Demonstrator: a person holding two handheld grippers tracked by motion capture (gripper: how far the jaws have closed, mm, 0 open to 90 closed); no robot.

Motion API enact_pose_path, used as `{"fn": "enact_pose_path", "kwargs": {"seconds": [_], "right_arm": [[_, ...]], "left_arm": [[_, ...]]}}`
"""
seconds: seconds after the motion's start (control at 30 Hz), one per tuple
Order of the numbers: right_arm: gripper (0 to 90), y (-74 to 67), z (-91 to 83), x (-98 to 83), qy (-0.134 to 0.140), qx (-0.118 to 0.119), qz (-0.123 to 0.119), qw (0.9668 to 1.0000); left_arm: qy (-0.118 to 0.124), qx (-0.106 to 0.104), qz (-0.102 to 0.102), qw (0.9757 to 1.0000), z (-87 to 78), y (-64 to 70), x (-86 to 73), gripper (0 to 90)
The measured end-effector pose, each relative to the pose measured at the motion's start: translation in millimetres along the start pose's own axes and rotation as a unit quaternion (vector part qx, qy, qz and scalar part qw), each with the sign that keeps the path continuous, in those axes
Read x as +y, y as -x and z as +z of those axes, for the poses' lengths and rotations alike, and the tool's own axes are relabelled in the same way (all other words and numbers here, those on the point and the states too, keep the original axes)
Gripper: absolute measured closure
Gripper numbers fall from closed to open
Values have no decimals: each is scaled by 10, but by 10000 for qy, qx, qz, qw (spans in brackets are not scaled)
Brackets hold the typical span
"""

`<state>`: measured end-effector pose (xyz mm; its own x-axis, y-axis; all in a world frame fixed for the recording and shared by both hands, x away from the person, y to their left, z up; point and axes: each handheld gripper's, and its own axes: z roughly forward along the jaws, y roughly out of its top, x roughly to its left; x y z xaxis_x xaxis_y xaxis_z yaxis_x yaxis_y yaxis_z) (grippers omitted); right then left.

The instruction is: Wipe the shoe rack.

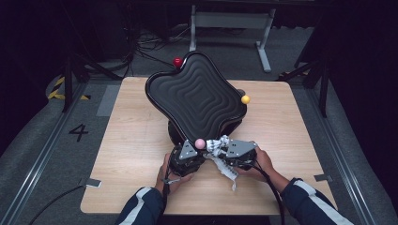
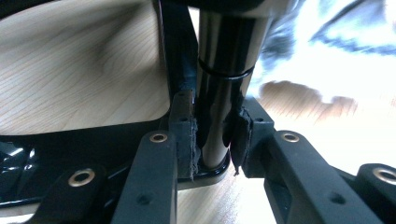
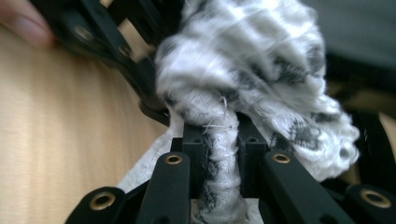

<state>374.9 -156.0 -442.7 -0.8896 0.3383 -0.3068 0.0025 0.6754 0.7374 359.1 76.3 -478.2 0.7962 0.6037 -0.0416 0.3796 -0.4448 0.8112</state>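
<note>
chair on table, cloth before it

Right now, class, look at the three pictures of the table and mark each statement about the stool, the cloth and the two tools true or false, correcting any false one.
1. The left tool clamps the stool's shiny post. True.
2. The right tool is empty. False: it is shut on a bunched white and grey patterned cloth.
3. The stool's black ridged seat is tipped up toward the high camera. True.
4. The stool stands on the floor beside the table. False: it lies on the wooden table.
5. The cloth is spread flat over the seat. False: it is bunched near the tools, at the stool's post.
</note>
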Motion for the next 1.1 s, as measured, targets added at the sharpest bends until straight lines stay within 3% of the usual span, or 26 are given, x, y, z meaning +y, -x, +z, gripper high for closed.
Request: {"fn": "enact_pose_path", "kwargs": {"seconds": [0.03, 0.17, 0.27, 0.57, 0.63, 0.87, 1.1], "right_arm": [[787, 13, 66, -53, -166, -118, 20, 9998], [787, 48, 143, -119, -287, -226, -24, 9993], [786, 96, 164, -162, -332, -217, 126, 9991], [780, 174, 225, -275, -554, -270, 235, 9978], [778, 177, 226, -280, -549, -266, 213, 9979], [757, 193, 230, -316, -592, -229, 321, 9975], [746, 210, 240, -335, -578, -220, 354, 9975]], "left_arm": [[-20, -44, 47, 10000, -3, 19, 0, 717], [-8, -80, 133, 9999, -2, 53, -4, 719], [-23, -94, 170, 9998, -7, 63, -6, 713], [-130, -380, 214, 9990, -54, 70, -22, 572], [-95, -376, 181, 9991, -74, 75, -31, 527], [-451, -304, 407, 9977, -207, 105, -77, 414], [-684, -45, 293, 9972, -424, -15, -186, 347]]}}
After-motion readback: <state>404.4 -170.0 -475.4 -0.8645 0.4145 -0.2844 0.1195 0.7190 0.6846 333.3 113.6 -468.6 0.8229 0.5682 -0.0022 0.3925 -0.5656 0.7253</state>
